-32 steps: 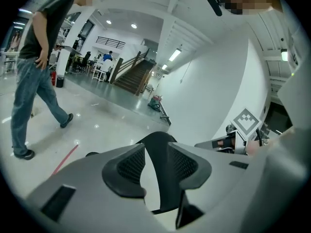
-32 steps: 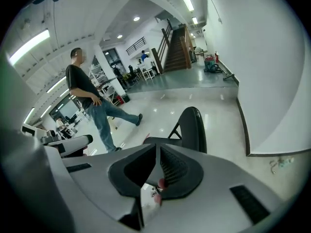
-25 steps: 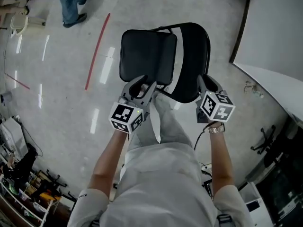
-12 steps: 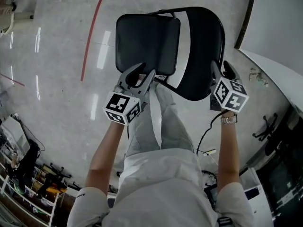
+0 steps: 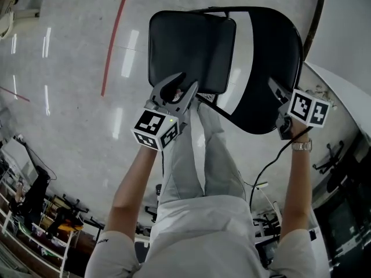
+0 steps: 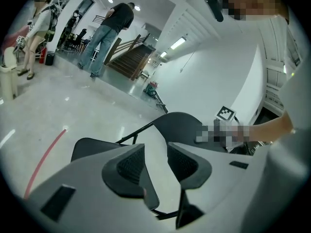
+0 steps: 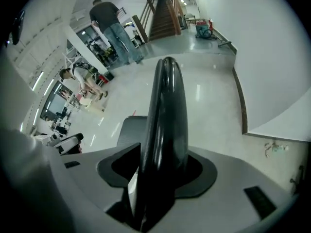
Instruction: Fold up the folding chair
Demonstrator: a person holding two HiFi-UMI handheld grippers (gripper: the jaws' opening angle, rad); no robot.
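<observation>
**On the polished floor: chair gripped at the seat, right claw wide round the backrest**

In front of the person's legs (image 5: 200,149), the black folding chair (image 5: 258,100) is seen from above over a pale, glossy floor (image 5: 69,97). Its padded seat (image 5: 188,42) lies to the left in the head view and its curved backrest (image 5: 272,57) to the right. A strip of floor shows between the two.

Left gripper (image 5: 186,83): set at the seat's near edge, close to its right corner. In the left gripper view the jaws stand partway closed. The seat's rounded corner and a thin frame tube sit low between them, against the left pad. Assessed as gripping the chair at the seat.

Right gripper (image 7: 165,154): positioned at the near rim of the backrest. Its own view shows the backrest edge-on, rising between the jaws. The jaws have just been opening and now stand wide. A sliver of gap shows beside the left pad, so this claw is open round the backrest and not clamped on it.

Surroundings: a red line (image 5: 115,39) runs across the floor left of the chair. A white wall (image 5: 348,33) stands to the right. Two people (image 6: 104,38) stand well apart from the chair near a staircase (image 6: 131,57).
</observation>
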